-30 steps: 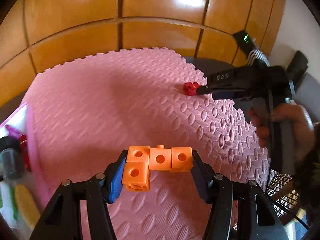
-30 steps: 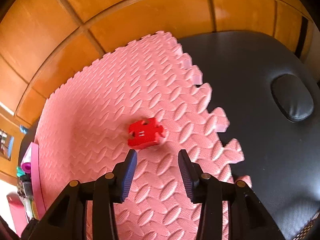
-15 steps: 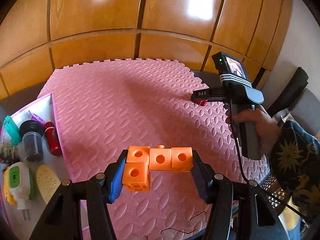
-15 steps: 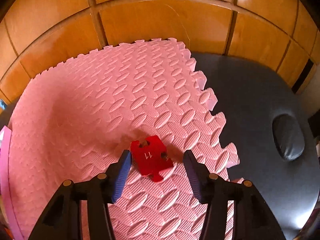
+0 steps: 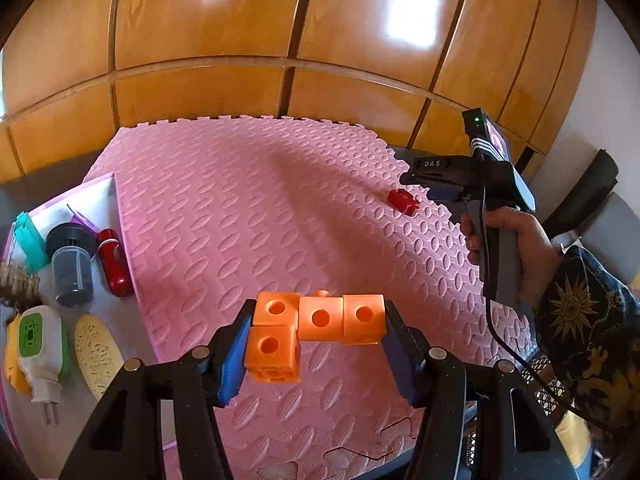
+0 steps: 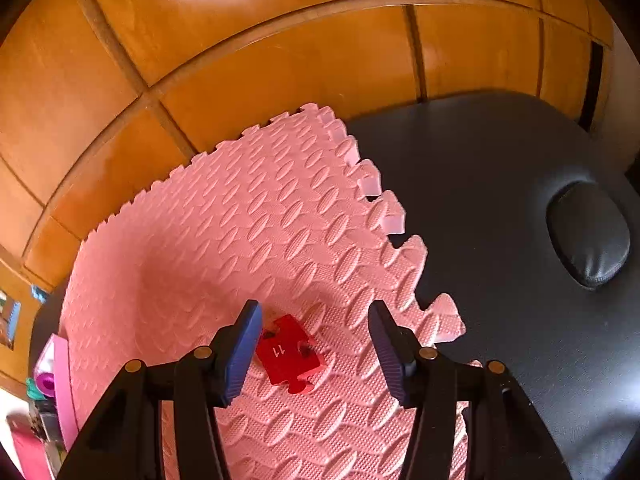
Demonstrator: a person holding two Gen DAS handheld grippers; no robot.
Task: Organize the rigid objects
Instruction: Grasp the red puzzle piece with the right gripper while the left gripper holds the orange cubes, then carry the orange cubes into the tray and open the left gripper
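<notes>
Orange plastic linking cubes [image 5: 316,330], an L-shaped cluster with its long axis crosswise, sit clamped in our left gripper [image 5: 316,344] above the pink foam mat [image 5: 248,216]. Our right gripper [image 6: 314,346], jaws just widened, straddles a flat red puzzle piece [image 6: 290,354] marked "11", untouched near the mat's edge.

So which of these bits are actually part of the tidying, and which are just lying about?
Part of the job:
- orange block cluster, clamped in the left tool
- red puzzle piece, lying on the pink mat between the open right tool's fingers

Just lying about:
- red bottle
- grey capped jar
- white and green plug-in device
</notes>
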